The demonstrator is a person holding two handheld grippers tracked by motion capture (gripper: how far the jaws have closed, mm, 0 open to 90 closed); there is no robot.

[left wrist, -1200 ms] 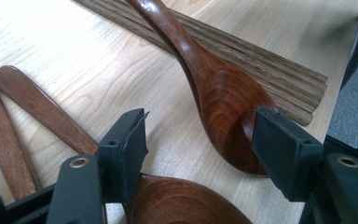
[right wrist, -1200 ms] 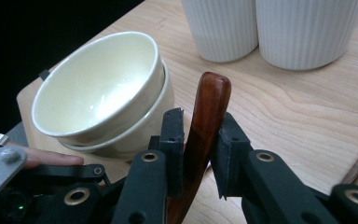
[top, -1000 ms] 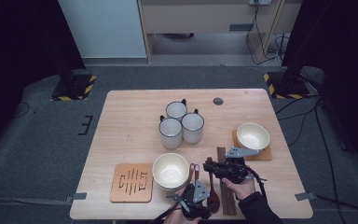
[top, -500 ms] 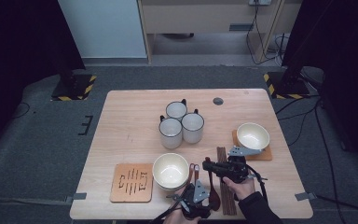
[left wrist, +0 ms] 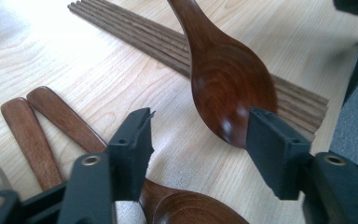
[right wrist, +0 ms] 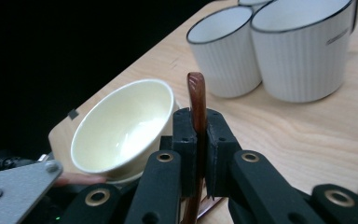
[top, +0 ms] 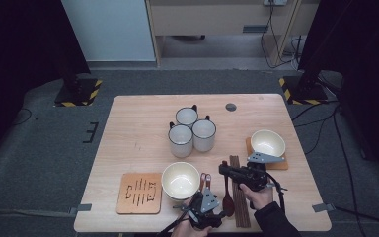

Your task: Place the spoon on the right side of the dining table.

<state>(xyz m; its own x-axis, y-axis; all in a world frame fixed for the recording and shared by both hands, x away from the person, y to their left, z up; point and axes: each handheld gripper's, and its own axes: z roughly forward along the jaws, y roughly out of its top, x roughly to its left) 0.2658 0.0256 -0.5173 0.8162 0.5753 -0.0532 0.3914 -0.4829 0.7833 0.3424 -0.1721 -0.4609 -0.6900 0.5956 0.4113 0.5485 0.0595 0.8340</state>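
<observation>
Nothing has shifted: your right claw point(right wrist: 198, 140) stays clamped on the spoon point(right wrist: 196, 100) handle beside the bowl point(right wrist: 121, 128), while your left claw point(left wrist: 198, 144) gapes empty around its scoop on the desk point(left wrist: 98, 60).

High view: table point(top: 143, 133) evenly lit from overhead, surrounds dark, img soft/low-res. Left gripper view: top-left wood blown out w/ glare; highlight on spoon point(left wrist: 228, 88); near jaws blurred. Right gripper view: bkgd black at left, mugs point(right wrist: 303, 51) bright, slightly soft.
</observation>
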